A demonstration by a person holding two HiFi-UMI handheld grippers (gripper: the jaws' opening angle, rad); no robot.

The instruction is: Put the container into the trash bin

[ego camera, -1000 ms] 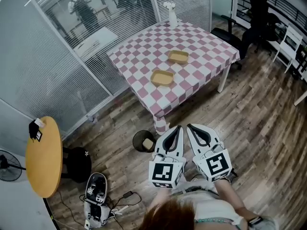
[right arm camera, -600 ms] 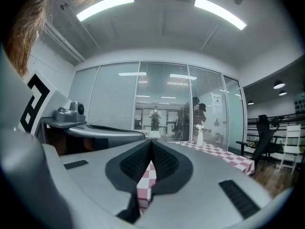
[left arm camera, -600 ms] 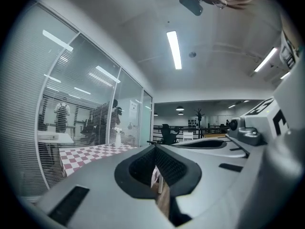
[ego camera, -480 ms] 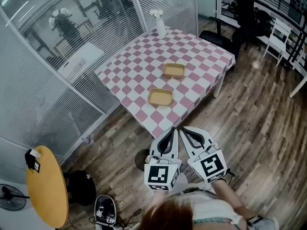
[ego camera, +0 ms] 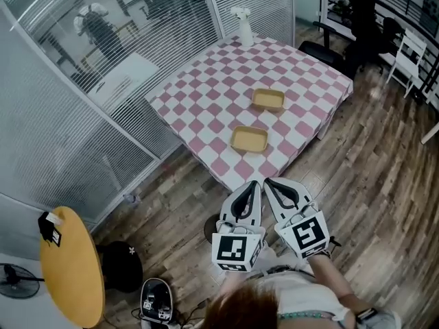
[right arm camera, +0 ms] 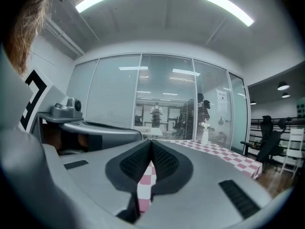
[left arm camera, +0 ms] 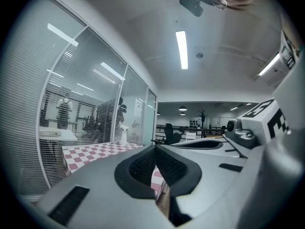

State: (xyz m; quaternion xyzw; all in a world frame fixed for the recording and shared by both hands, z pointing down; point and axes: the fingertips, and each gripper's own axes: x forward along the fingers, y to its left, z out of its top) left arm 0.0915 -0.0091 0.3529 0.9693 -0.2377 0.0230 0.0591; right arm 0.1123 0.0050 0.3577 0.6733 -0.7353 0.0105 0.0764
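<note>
Head view: nearer container point(ego camera: 249, 139) and farther container point(ego camera: 267, 99) sit on the checkered table point(ego camera: 199, 94), twelve o'clock from left gripper point(ego camera: 254, 186) and right gripper point(ego camera: 269, 183), jaws pressed together, empty; trash bin point(ego camera: 208, 227) at eight o'clock; nothing grasped yet

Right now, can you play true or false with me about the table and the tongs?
1. A near container and a far container sit on the checked table. True.
2. The left tongs hold a container. False: they are shut with nothing in them.
3. The right tongs are wide open. False: they are shut and empty too.
4. A white bottle stands at the table's far corner. True.
5. Both tongs are touching the near container. False: they are short of the table's near edge, apart from it.
</note>
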